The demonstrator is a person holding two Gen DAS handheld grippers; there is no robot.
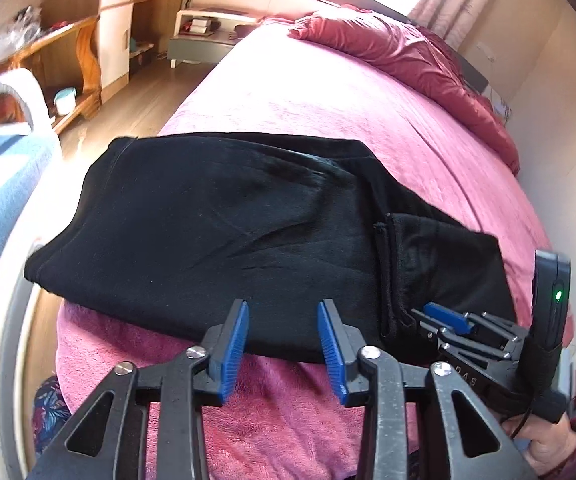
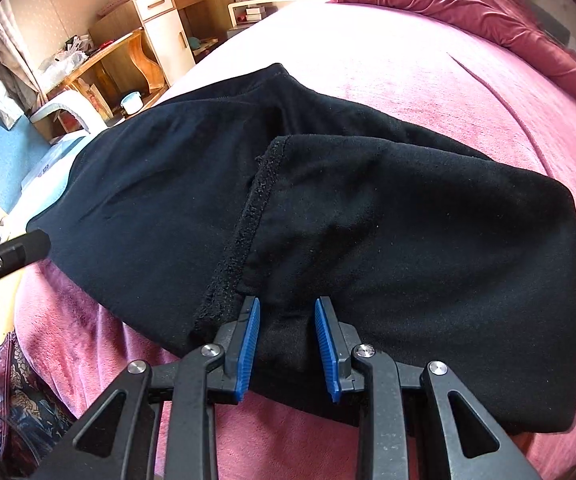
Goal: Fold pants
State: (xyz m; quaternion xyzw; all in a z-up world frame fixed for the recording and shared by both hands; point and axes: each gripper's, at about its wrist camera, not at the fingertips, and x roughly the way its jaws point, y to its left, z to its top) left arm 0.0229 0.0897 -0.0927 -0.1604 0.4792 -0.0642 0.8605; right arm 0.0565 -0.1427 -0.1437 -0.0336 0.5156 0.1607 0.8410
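- Black pants (image 1: pixel 215 224) lie folded in a wide bundle across the near edge of the pink bed (image 1: pixel 328 100), one end reaching the bed's left edge.
- Left tongs (image 1: pixel 283 344) hover angled down at the near hem, jaws spread, empty.
- Right tongs (image 2: pixel 285 344) tilt steeply down, jaws part-open astride a raised fold, pads seemingly not yet pressing.
- Likely step: gripping the near edge for another fold; next, both must pinch all layers.
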